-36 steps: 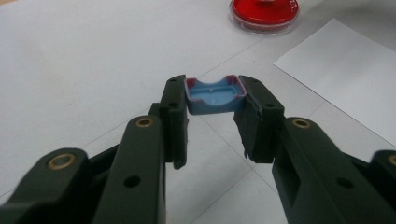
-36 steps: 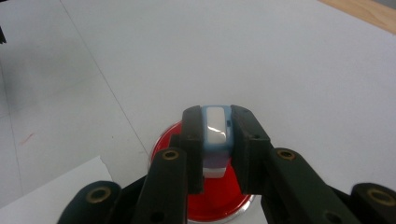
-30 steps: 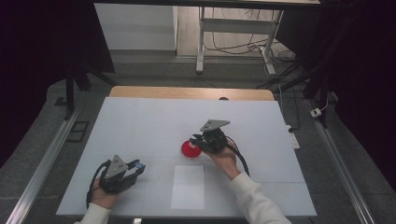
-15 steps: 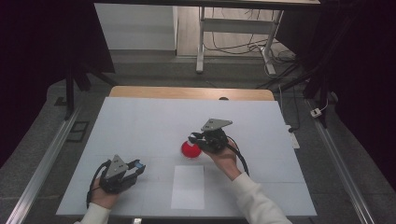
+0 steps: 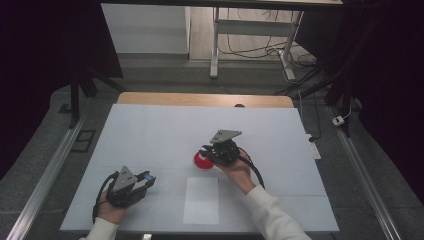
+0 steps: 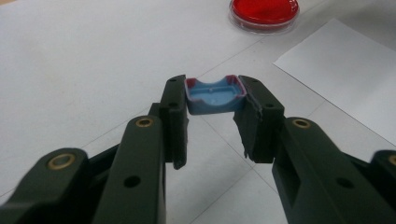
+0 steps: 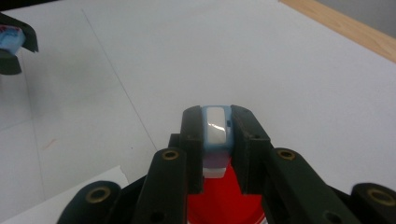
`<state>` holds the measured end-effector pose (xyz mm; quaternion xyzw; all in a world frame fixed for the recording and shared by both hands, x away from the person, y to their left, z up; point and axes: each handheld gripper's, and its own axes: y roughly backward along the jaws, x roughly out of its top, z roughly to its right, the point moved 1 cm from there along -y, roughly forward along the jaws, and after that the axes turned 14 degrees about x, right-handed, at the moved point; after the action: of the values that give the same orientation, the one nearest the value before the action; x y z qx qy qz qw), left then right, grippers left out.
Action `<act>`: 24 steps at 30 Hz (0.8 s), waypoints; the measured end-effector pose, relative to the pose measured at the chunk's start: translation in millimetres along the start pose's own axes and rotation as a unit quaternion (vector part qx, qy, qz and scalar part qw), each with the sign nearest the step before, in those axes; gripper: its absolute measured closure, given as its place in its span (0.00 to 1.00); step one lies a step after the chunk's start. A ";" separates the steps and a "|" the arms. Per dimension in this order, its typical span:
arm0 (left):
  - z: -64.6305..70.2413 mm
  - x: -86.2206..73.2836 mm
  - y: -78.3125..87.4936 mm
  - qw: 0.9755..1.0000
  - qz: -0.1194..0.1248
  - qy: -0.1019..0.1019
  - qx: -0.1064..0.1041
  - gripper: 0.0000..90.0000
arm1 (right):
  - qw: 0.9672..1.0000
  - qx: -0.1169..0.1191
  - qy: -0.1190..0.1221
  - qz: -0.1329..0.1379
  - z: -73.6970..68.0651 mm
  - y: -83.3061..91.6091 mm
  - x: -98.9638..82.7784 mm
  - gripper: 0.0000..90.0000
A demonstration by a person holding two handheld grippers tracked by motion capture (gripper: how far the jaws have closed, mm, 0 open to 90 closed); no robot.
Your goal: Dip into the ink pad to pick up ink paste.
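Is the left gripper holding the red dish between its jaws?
No, the left gripper is shut on a small blue cap, while the red dish sits apart on the table farther off.

bench [image 5: 150, 130]: big white top, faint grid lines, a wood strip [image 5: 200, 99] along the far edge
dish [image 5: 201, 161]: red, round, sits about mid-bench
paper [image 5: 201, 200]: white sheet, flat near the front edge, just in front of the dish, not touching it

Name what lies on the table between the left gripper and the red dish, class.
Nothing: in the high view the stretch between the left gripper and the red dish is bare white table; the white paper sheet lies just beside it.
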<state>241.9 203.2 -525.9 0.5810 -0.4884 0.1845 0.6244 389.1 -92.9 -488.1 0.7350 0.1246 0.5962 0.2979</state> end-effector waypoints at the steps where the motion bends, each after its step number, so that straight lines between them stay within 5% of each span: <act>1: 0.0 0.0 0.0 1.000 0.000 0.000 0.000 0.72 | 1.000 0.000 -0.001 -0.001 0.4 -1.0 -0.7 0.83; 24: 0.3 -0.4 -0.6 1.000 -0.003 -0.002 -0.001 0.72 | 0.999 -0.015 0.013 -0.037 -1.1 -15.2 -5.8 0.83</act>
<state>242.1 203.0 -526.6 0.5822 -0.4880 0.1809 0.6246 389.1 -83.8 -501.6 0.7175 0.1468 0.5962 0.3290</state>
